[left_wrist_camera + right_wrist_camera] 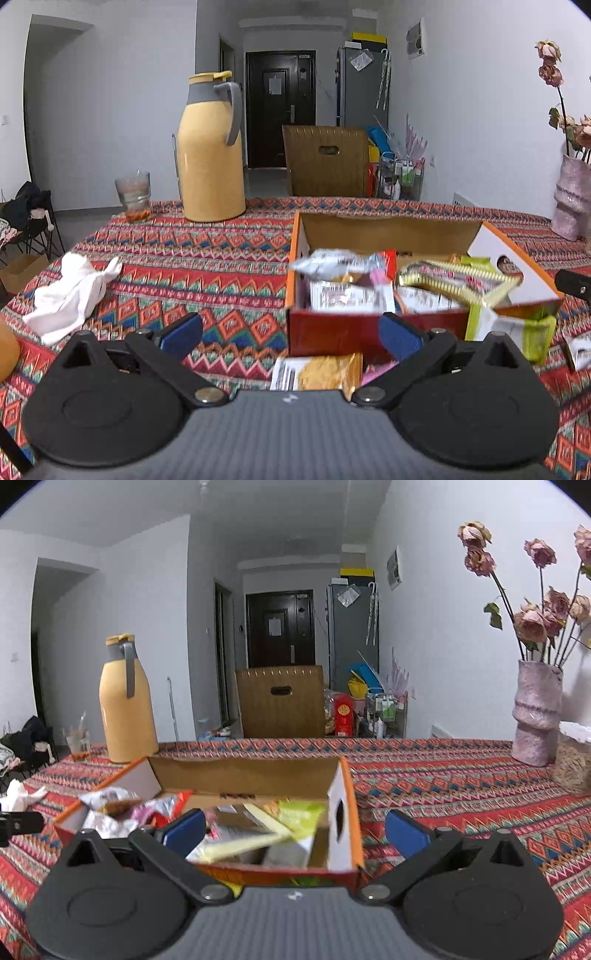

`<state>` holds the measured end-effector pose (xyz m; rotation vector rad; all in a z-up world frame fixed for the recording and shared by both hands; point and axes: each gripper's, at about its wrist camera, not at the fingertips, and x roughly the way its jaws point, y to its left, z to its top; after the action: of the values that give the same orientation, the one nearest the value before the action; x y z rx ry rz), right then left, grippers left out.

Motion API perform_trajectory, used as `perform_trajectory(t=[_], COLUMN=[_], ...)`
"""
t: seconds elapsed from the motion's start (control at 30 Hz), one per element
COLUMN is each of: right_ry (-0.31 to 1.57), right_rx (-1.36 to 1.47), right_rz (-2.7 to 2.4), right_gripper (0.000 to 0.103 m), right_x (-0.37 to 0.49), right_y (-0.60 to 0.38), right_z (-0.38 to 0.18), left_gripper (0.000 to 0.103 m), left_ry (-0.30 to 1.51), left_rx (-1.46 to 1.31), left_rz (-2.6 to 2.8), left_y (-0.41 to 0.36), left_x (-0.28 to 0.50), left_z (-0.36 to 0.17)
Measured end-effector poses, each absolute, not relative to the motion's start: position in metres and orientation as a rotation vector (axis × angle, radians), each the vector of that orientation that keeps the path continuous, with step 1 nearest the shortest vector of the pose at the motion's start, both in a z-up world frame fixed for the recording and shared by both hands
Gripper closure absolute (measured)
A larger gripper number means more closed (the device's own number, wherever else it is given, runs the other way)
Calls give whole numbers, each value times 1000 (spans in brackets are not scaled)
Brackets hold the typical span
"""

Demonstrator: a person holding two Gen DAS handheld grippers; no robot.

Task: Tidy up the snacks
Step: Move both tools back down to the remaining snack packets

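Both grippers hang low over the bench (221,251), aimed at the box (369,328) of snacks. Left gripper (291,334): fingers spread wide, nothing between them; it sits short of the box's near wall, over a loose orange packet (325,373) lying on the cloth just outside the box. Likely that packet is the next pick, since it is among the few snacks not yet boxed. Right gripper (293,830): fingers also spread and empty, straddling the box's right end wall, so one finger is over the contents and one is outside. Inside the box: silver wrappers (332,266) at left, a yellow-green packet (243,843) leaning toward the right end. Another green packet (517,328) hangs over the near right corner, half out. Thermos (210,147), glass (133,195), white cloth (74,291) and vase (535,716) stand well apart, clear of the work.
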<state>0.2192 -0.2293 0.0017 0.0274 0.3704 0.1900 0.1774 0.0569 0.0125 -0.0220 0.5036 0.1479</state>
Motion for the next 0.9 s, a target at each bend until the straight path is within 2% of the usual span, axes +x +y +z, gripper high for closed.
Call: perform_trajectory(t=[0.5,0.9], right_ry=[487,516], right_rx=[48,47], right_rz=[125,80], right_gripper=[0,0], right_x=[187,183], right_y=[-260,-266], right_z=[-36,-44], left_gripper=[0,0], left_ry=[523,502], left_rx=[-58,-121], left_rz=[152,131], left_y=[68,78], left_x=[163,159], left_z=[-25,-26])
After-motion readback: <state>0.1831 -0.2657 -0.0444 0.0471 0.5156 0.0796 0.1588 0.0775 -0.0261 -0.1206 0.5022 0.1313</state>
